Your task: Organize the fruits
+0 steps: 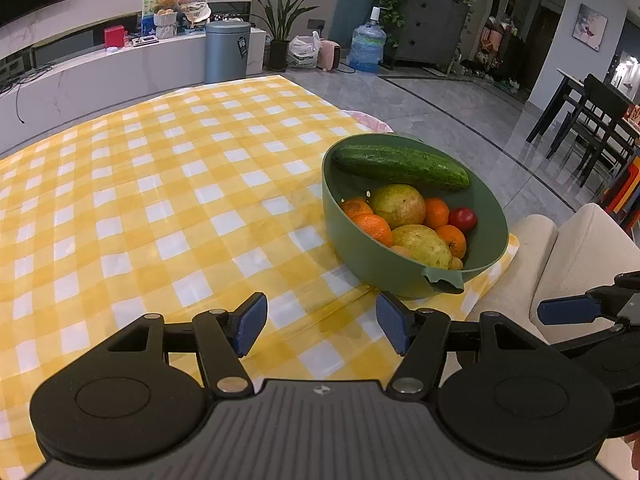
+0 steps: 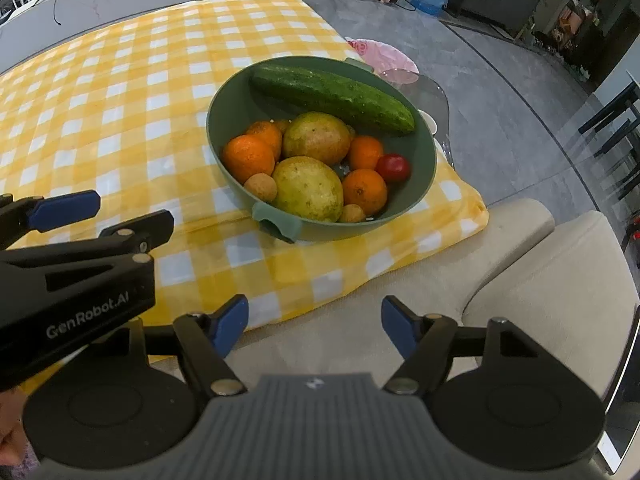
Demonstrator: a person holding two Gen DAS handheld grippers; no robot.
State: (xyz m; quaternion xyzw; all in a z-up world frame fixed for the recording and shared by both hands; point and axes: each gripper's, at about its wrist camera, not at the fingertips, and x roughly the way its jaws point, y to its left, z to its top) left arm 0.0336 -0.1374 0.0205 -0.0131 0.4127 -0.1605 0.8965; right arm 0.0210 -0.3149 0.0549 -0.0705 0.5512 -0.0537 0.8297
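Matt green plastic bowl (image 2: 224,120) — glossy checked tablecloth (image 2: 120,80) beneath.

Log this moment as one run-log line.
left tool: open, empty | right tool: open, empty | green bowl: cucumber, tangerines, pears inside | yellow checked cloth: bare

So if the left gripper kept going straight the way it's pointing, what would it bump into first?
Probably the yellow checked tablecloth. The left gripper is open and empty and tilts down toward bare cloth. The green bowl of fruit sits off to its right, likely just outside that line, though depth is hard to judge.
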